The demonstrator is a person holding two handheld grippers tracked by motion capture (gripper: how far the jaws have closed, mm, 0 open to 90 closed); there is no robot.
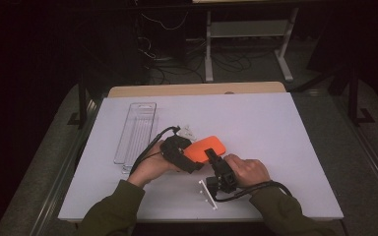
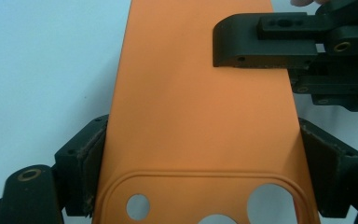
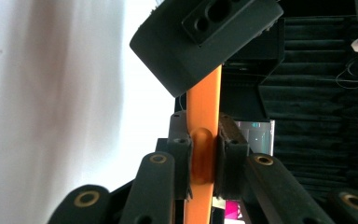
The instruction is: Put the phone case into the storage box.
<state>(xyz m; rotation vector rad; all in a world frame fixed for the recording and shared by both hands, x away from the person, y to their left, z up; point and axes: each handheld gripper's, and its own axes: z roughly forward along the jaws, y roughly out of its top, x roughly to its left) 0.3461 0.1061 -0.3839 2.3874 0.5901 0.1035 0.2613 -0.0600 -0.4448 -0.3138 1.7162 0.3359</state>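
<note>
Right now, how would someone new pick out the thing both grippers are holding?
Start at the white table, then the two hands near its front edge. Between them, the left gripper and right gripper clamp a flat orange phone case. It is the only brightly coloured item, unlike the clear plastic tray beside it.

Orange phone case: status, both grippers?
Left gripper shut across the orange phone case, jaws on its long sides. Right gripper shut on its edge. Case lifted off the table. Clear tray lies apart, left.
</note>
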